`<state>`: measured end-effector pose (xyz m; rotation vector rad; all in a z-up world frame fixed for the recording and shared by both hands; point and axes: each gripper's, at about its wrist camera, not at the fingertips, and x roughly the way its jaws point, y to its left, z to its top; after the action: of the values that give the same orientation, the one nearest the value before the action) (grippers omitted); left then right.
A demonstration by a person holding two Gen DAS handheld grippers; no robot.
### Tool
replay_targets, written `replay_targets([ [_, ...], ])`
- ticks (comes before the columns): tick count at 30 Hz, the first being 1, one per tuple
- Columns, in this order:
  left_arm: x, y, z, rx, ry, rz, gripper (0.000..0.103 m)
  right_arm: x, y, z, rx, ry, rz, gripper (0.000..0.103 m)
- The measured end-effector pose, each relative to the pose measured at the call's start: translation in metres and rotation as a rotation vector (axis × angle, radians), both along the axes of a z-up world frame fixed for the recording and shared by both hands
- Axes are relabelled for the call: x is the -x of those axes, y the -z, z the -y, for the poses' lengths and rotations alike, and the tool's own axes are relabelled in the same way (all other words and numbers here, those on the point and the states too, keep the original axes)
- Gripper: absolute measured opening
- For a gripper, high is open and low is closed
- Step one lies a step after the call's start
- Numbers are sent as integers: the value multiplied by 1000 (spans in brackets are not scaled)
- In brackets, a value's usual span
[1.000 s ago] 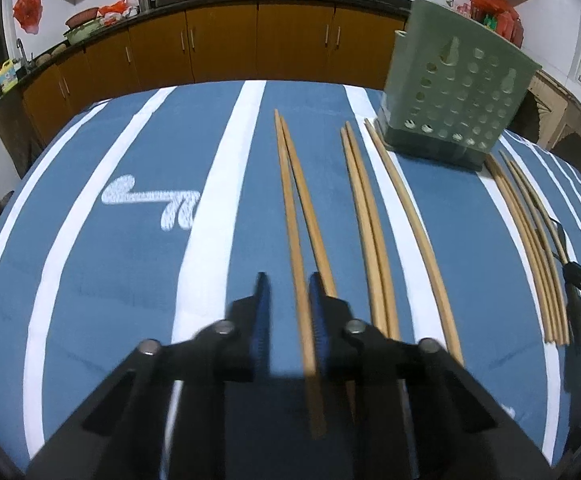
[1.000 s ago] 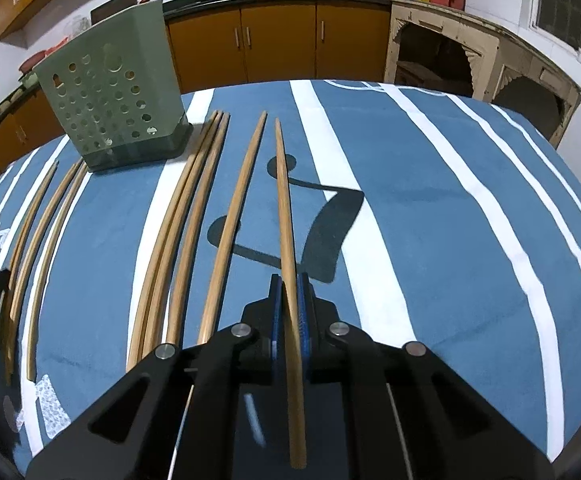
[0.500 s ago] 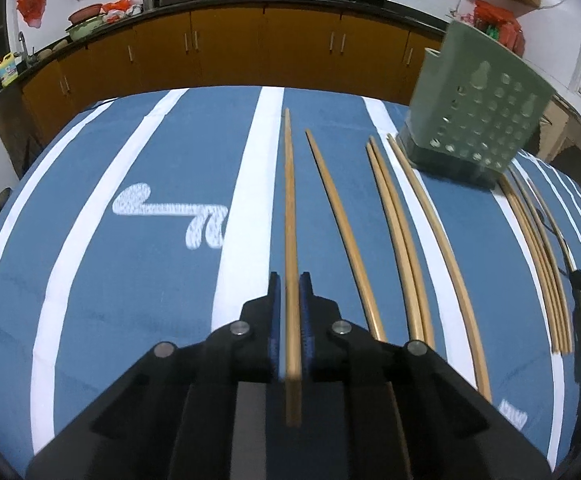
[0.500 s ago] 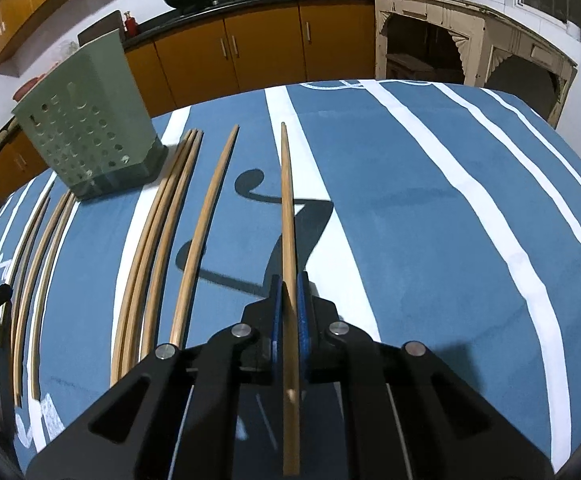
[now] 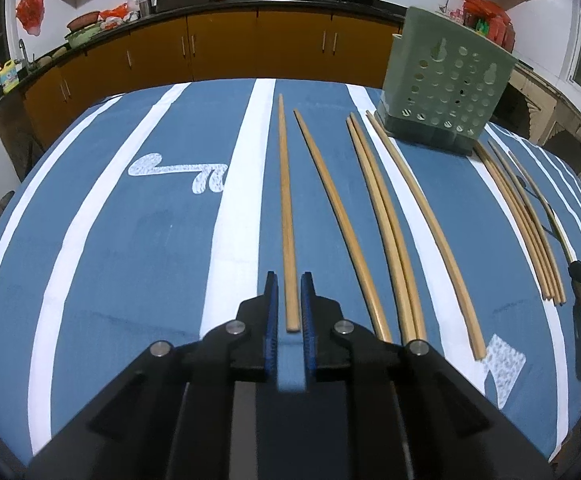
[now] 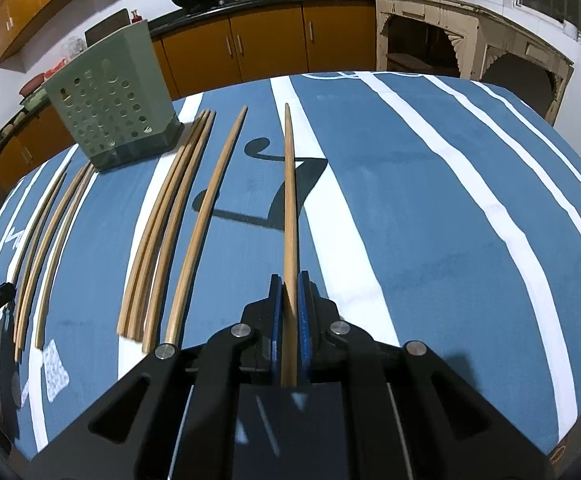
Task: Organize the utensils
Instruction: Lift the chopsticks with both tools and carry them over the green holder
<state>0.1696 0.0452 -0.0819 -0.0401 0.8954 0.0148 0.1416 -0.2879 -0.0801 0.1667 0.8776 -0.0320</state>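
Since half a second ago, the left gripper (image 5: 289,300) has spread apart and its thin wooden chopstick (image 5: 286,216) lies on the blue striped desk (image 5: 130,240). The right gripper (image 6: 289,300) pinches another light, stiff chopstick (image 6: 289,200) at its thick end. Open room lies right; the green perforated holder (image 6: 110,104) stands far left.

Left tool (image 5: 289,280) now off chopstick (image 5: 286,208)

Both the left gripper (image 5: 289,285) and right gripper (image 6: 289,286) are matte black, with blue finger pads (image 5: 271,320) and round silver screws (image 5: 236,327).
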Motion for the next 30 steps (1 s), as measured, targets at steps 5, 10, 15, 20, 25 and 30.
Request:
replay_targets([
  [5, 2, -1, -3, 24, 10, -9, 8, 0, -3, 7, -43, 3, 7, 8],
  [10, 5, -12, -8, 10, 18, 6, 8, 3, -23, 11, -28, 4, 69, 8],
  [15, 10, -35, -14, 0, 18, 64, 8, 8, -41, 17, -25, 17, 131, 8],
  [20, 15, -72, -21, 3, 15, 174, 8, 11, -70, 19, -4, 17, 233, 8],
  [25, 18, -103, -25, 11, 12, 264, 8, 11, -90, 22, -3, 20, 299, 8],
  [30, 20, -122, -29, 27, 1, 324, 8, 8, -108, 26, -14, 28, 360, 8],
])
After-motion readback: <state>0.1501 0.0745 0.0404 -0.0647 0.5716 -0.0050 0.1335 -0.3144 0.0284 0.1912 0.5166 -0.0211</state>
